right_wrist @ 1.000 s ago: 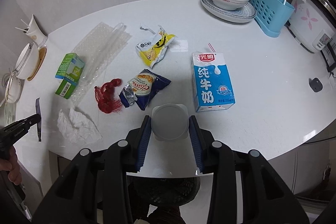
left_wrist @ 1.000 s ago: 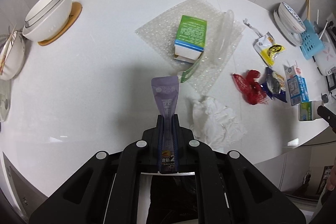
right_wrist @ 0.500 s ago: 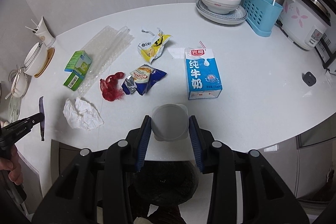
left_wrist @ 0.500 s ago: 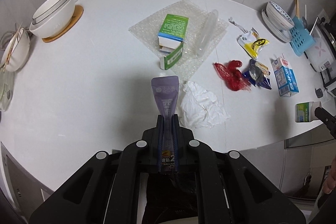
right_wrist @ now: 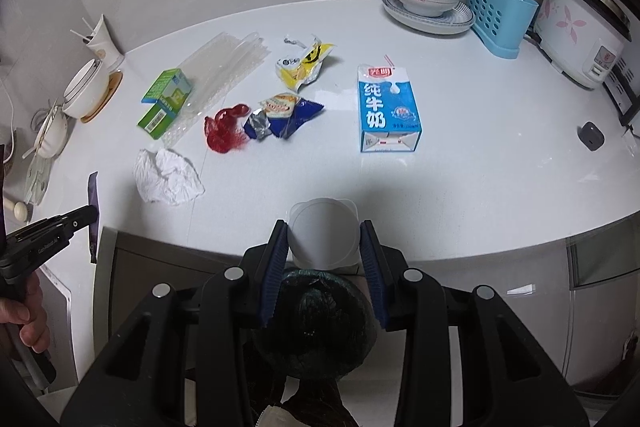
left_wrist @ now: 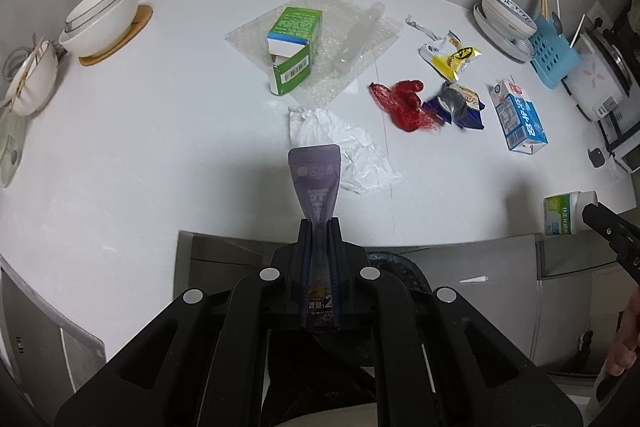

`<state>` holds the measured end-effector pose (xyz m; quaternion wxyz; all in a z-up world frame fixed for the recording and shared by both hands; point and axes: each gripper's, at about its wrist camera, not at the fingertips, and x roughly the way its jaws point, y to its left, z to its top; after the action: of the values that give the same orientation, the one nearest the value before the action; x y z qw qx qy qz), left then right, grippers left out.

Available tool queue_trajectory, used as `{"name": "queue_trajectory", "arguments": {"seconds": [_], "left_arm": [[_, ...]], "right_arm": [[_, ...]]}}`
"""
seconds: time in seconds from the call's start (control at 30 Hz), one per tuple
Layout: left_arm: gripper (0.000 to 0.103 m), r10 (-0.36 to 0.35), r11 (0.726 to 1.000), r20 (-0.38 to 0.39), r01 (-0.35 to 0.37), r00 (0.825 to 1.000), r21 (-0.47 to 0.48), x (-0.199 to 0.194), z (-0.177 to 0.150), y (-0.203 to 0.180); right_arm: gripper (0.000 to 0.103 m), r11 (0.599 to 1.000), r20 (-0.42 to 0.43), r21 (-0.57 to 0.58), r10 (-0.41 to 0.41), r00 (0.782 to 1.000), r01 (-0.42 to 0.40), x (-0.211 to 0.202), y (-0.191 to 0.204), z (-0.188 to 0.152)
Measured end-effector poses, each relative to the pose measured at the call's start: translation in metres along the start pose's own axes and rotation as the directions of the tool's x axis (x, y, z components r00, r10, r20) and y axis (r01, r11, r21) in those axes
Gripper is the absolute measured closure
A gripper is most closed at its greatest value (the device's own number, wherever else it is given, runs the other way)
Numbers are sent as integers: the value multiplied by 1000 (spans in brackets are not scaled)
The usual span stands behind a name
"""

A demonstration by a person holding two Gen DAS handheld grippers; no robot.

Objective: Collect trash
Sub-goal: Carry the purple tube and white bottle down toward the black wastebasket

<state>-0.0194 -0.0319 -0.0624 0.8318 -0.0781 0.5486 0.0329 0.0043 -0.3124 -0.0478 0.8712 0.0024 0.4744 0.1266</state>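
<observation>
Both grippers have drawn back from the table since a second ago, so its near edge and the dark bin below now sit under their fingers. The left gripper (left_wrist: 320, 227) is clamped tight on a flat purple packet (left_wrist: 316, 183) that stands up out of its jaws, just over the table edge. The right gripper (right_wrist: 324, 247) is closed on a small white plastic bottle (right_wrist: 323, 237), pads pressing both sides, directly above the black-lined bin (right_wrist: 316, 323).

On the white table (right_wrist: 460, 163), left to right in the right wrist view: a crumpled tissue (right_wrist: 166, 177) near the front edge, a green carton (right_wrist: 164, 103) lying against a sheet of bubble wrap (right_wrist: 224, 67), a red net (right_wrist: 224, 129) touching a blue snack wrapper (right_wrist: 284, 115), a yellow wrapper (right_wrist: 304, 65) behind them, and a blue milk carton (right_wrist: 388, 109) lying flat, well apart.
</observation>
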Motion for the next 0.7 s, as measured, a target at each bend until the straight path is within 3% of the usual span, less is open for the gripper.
{"name": "queue_trajectory", "arguments": {"seconds": [0.4,0.7], "left_arm": [[96,-64,997,-14,64,998,51,11,-50,-42],[96,-59,996,-51,62,997,66,36,-74,-60]], "right_arm": [[68,999,-17,-29,20,1000,-21,-5,-11,-48],[68,999,-55,-52,-6,998,3,7,-21,-76]]}}
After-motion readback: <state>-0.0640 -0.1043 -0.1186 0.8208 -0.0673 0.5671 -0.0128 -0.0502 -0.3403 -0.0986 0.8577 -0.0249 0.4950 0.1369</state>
